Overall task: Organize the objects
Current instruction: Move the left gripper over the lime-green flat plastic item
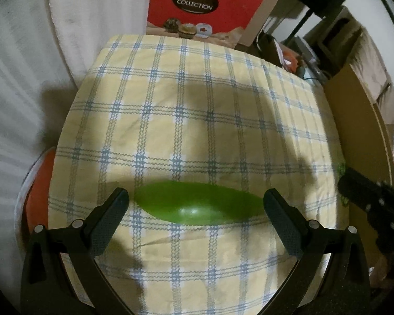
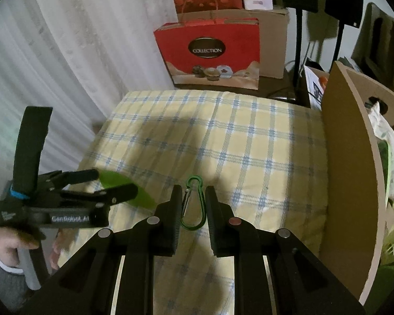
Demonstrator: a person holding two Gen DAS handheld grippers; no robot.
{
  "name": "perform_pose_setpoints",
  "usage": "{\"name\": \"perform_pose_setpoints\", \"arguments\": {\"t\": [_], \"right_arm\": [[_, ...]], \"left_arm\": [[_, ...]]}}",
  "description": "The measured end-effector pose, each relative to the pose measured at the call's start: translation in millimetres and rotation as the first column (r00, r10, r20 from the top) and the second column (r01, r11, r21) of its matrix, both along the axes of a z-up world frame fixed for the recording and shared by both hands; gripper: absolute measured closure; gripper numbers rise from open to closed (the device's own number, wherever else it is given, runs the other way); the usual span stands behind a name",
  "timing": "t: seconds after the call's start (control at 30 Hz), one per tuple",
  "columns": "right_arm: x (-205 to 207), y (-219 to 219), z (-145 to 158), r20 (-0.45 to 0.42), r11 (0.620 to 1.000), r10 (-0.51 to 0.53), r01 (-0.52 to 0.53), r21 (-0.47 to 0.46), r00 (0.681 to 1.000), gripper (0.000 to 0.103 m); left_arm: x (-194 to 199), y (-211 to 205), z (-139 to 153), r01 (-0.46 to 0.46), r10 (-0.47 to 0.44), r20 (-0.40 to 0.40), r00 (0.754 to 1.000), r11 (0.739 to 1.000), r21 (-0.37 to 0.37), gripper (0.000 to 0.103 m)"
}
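Observation:
A long green pod-shaped object [image 1: 199, 207] lies on the yellow-and-blue checked cloth [image 1: 197, 110]. My left gripper [image 1: 197, 204] is open, one finger at each end of it, not touching. It also shows in the right wrist view [image 2: 110, 186], with the green object [image 2: 141, 197] between its jaws. A green carabiner [image 2: 193, 204] lies on the cloth [image 2: 223, 136]. My right gripper [image 2: 193, 199] stands around it with the jaws narrowly apart, close beside the carabiner; contact is unclear.
A red "Collection" paper bag [image 2: 210, 55] stands behind the cloth's far edge. A brown board [image 2: 354, 170] rises along the right side. White curtains [image 2: 65, 65] hang at the left. An orange object [image 1: 38, 197] sits off the cloth's left edge.

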State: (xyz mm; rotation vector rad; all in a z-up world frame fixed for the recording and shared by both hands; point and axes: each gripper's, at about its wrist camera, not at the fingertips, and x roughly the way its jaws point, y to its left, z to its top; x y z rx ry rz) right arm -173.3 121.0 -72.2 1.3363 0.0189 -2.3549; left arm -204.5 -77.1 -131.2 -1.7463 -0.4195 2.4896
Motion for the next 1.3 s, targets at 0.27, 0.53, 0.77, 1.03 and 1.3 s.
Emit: {"name": "perform_pose_setpoints", "arguments": {"t": [0.27,0.53,0.77,1.03,1.3], "right_arm": [[6,4,-1,0.006,1.0,0.006,-0.006,-0.013,1.0,0.086],[9,7,1,0.004,1.0,0.004,-0.004,-0.01,1.0,0.086],[14,11,2,0.003,1.0,-0.001,0.001,-0.015,1.0,0.086],[4,1,-4,-0.01,0.999,0.012,-0.011,0.037,1.0,0.086],[-4,-20,-28,0.008,0.991,0.052,-0.052,0.122,0.999,0.086]], "left_arm": [[-12,10,0,0.014,-0.014,0.012,1.0,0.999,0.029,0.001],[-9,17,3,0.07,-0.071,0.009,0.997,0.994,0.081,0.006],[-8,21,10,0.073,-0.074,-0.003,0.997,0.99,0.118,0.006],[23,6,17,0.032,-0.033,0.001,0.999,0.99,0.14,0.02],[22,5,2,0.004,-0.017,0.051,0.999,0.971,0.241,0.025]]}}
